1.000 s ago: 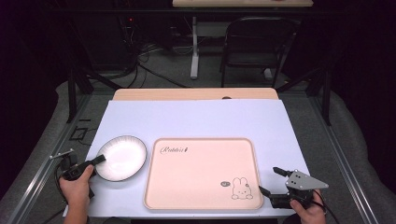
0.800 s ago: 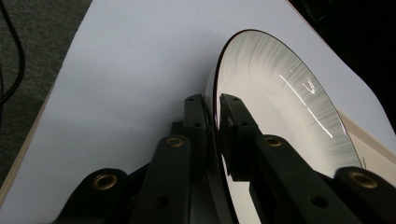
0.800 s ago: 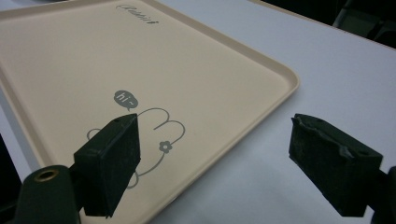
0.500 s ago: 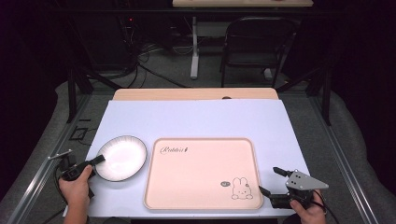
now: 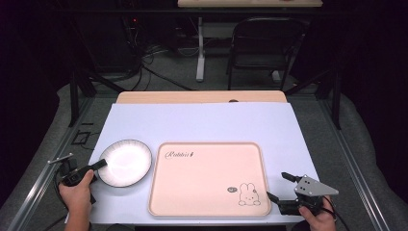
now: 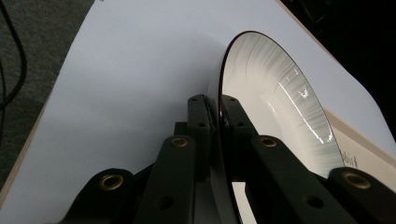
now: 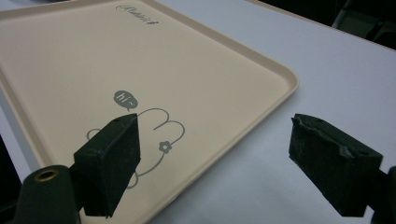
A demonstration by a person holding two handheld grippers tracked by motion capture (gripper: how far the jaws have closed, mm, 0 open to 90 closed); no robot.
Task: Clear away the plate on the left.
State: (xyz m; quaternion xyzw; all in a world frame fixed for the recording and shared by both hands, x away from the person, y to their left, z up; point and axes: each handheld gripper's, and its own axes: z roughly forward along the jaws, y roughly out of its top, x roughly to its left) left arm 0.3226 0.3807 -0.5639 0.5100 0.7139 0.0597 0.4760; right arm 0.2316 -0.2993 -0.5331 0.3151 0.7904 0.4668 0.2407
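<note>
A round white plate [image 5: 124, 162] with a thin dark rim and fine grey streaks running in from its edge lies flat on the bench. Its near-left rim sits pinched between the jaws of the left claw [image 6: 215, 108], one jaw above and one beneath, and the glossy bowl spreads away from the claw's tips

A peach rabbit-printed tray [image 5: 207, 178] lies on the white table cover [image 5: 202, 122]; a dark chair [image 5: 262, 41] stands beyond.

Table [image 5: 202, 96] — white sheet [image 5: 202, 122], tray [image 5: 207, 211], plate [image 5: 126, 162]
</note>
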